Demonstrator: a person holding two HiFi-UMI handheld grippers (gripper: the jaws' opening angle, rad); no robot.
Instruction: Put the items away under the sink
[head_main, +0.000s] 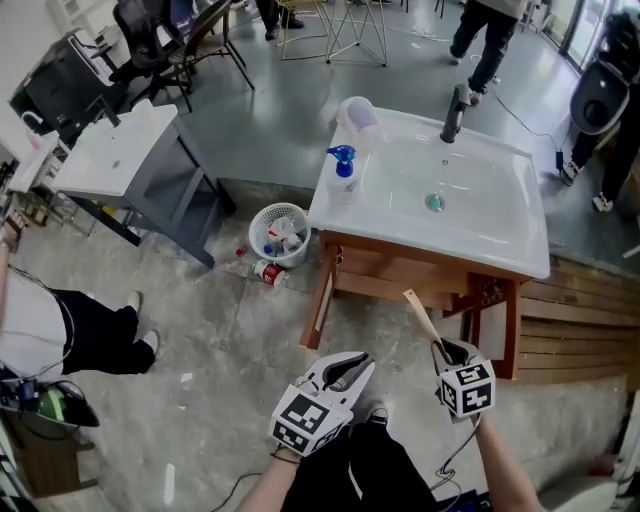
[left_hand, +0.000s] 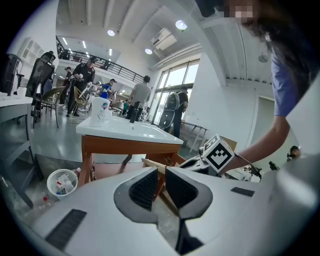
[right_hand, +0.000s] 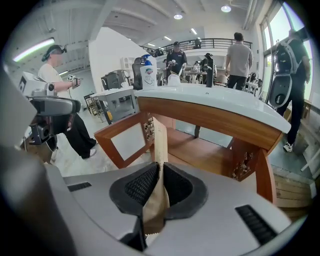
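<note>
Paper packet (right_hand: 160, 142), pinched in right gripper (right_hand: 159, 174), points lengthwise toward sink stand (right_hand: 220, 121).

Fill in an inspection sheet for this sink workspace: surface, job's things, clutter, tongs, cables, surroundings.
Surface: white sink on a wooden stand, with a wooden shelf below.
Job's things: spray bottle and clear jug at the sink's left edge; paper strip in the right tongs.
Clutter: waste basket and a bottle on the floor beside the sink.
Grippers: left tongs slightly apart, empty; right tongs shut on the strip.
Cables: cable trailing from the right gripper.
Surroundings: grey table; person standing behind the sink.
</note>
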